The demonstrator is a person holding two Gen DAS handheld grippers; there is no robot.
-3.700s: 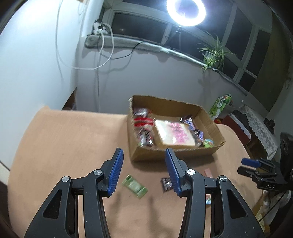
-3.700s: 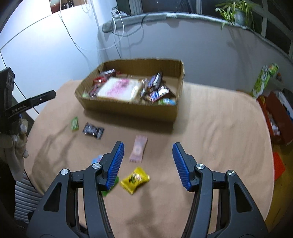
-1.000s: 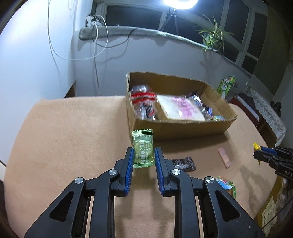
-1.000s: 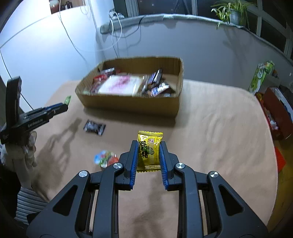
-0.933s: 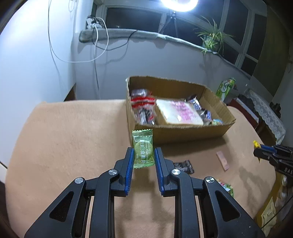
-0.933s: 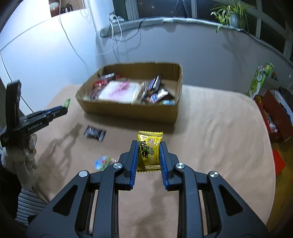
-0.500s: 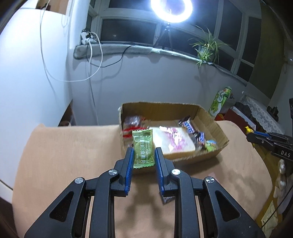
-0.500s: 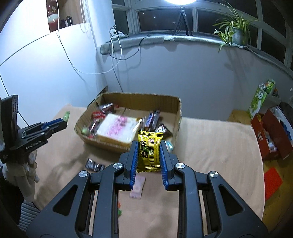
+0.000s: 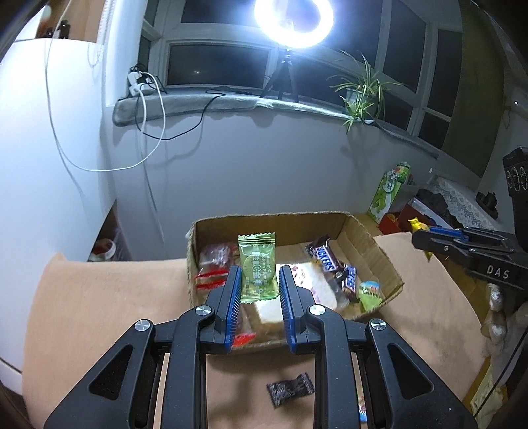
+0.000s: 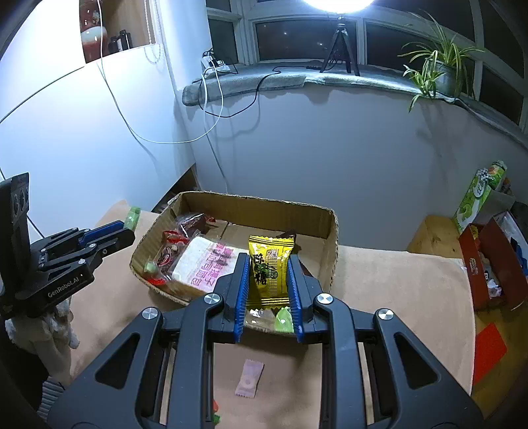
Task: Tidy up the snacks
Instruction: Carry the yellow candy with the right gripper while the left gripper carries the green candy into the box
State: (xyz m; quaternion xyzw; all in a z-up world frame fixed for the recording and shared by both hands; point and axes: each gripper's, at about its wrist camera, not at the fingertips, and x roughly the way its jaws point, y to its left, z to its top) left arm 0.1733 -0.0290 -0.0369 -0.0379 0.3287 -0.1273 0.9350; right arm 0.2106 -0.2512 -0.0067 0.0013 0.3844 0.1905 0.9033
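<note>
Left gripper [image 9: 258,279] level above cardboard box [image 9: 379,250], clamping green candy [image 9: 257,267]

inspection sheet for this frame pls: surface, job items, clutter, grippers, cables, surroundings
Surface: tan cloth-covered table.
Job's things: open cardboard box partly filled with snacks; green candy packet in the left gripper; yellow candy packet in the right gripper. Both are held up in front of the box. Loose on the table: dark wrapped candy, pink wrapped candy.
Clutter: red box of items and green carton beside the table.
Grippers: both shut on their packets.
Cables: white cable and black cable hang from the windowsill, off the table.
Surroundings: dark window, ring light on a tripod, potted plant.
</note>
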